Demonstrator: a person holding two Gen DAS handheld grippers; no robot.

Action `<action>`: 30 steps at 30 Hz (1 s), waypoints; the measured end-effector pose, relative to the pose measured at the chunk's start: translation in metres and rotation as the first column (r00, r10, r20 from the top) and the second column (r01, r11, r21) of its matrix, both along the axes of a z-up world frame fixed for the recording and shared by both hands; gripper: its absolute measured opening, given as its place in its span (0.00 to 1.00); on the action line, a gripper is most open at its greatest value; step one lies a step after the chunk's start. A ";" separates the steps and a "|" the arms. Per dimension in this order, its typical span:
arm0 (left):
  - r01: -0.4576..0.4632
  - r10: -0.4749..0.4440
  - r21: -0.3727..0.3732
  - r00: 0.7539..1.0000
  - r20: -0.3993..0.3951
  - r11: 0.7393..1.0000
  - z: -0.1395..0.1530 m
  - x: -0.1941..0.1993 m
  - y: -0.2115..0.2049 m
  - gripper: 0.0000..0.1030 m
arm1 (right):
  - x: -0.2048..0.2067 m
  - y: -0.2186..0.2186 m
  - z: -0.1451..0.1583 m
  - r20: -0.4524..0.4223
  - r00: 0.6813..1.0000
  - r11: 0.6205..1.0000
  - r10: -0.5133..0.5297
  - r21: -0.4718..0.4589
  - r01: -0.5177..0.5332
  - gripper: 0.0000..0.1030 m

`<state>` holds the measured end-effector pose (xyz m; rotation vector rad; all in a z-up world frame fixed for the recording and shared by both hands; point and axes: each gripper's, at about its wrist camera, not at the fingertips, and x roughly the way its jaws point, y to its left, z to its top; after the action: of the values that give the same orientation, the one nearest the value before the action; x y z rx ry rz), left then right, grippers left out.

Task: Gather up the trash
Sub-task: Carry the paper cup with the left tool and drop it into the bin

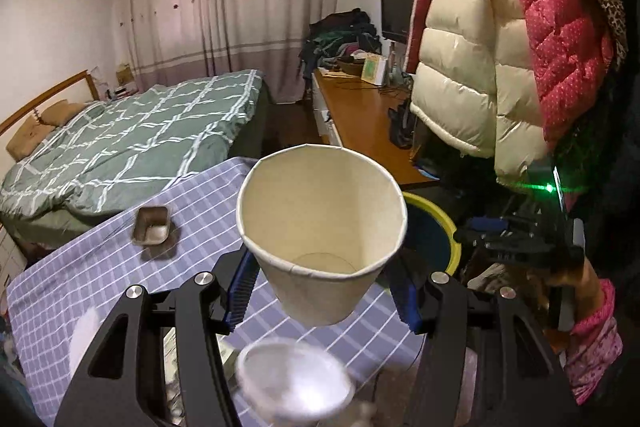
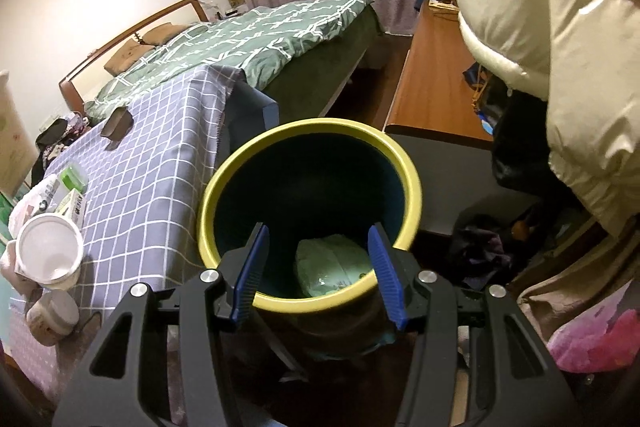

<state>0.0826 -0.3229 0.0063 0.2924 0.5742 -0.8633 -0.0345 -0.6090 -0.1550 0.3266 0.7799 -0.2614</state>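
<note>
Here the left gripper [image 1: 324, 291] clamps a white paper cup [image 1: 320, 227], mouth up, above the lilac checked tablecloth [image 1: 100, 267]. At its three o'clock sits the yellow-rimmed dark bin [image 2: 312, 203], which the right gripper [image 2: 316, 275] straddles with fingers wide, a green crumpled wrapper [image 2: 332, 263] inside.

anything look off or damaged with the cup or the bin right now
The paper cup in the left gripper is squeezed: its rim is pinched out of round, with a corner at the right. The yellow-rimmed bin, between the right gripper fingers, looks intact and holds a green crumpled item.
</note>
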 end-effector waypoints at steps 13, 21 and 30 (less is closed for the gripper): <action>0.181 -0.167 0.133 0.980 -0.109 0.974 -0.036 0.031 -0.136 0.58 | -0.021 -0.009 -0.005 -0.016 0.999 1.000 -0.031 0.000 0.031 0.48; 0.200 -0.176 0.175 0.974 -0.140 0.964 -0.061 0.046 -0.202 0.79 | -0.029 -0.014 -0.013 -0.036 0.998 0.999 -0.051 0.015 0.051 0.48; 0.095 -0.092 0.038 0.993 -0.080 0.995 0.005 0.043 -0.130 0.90 | -0.031 -0.001 -0.011 -0.039 0.998 0.999 -0.047 0.014 0.048 0.49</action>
<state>0.1255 -0.4529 0.0110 0.3269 0.6566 -0.9573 -0.0654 -0.6100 -0.1659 0.3552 0.8134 -0.3073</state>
